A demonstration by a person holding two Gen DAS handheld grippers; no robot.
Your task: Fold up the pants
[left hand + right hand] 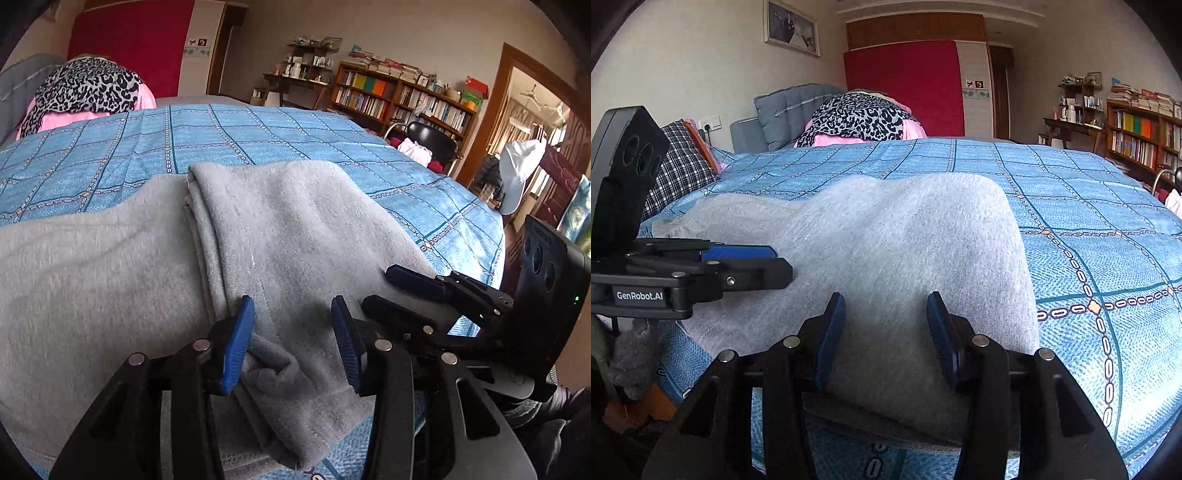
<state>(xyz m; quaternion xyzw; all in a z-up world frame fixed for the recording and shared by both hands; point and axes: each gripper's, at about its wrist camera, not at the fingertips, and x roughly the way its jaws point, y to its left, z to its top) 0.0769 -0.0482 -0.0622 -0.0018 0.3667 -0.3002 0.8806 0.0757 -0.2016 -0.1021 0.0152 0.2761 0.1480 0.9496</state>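
Observation:
Grey pants (280,229) lie on the blue checked bedspread (295,129), one leg folded over the other, a bunched cuff near the front edge. My left gripper (293,343) is open, its blue pads on either side of the cuff fold, touching nothing that I can see. The right gripper appears in the left wrist view (406,291), lying sideways on the pants. In the right wrist view the pants (886,240) fill the middle. My right gripper (886,336) is open over the pants' near edge. The left gripper shows at the left (746,264).
A leopard-print cloth on pink bedding (857,118) and grey pillows (790,110) sit at the bed's head, with a plaid pillow (679,166) at left. A bookshelf (399,96), a black chair (432,140) and a doorway (532,122) stand beyond the bed's right side.

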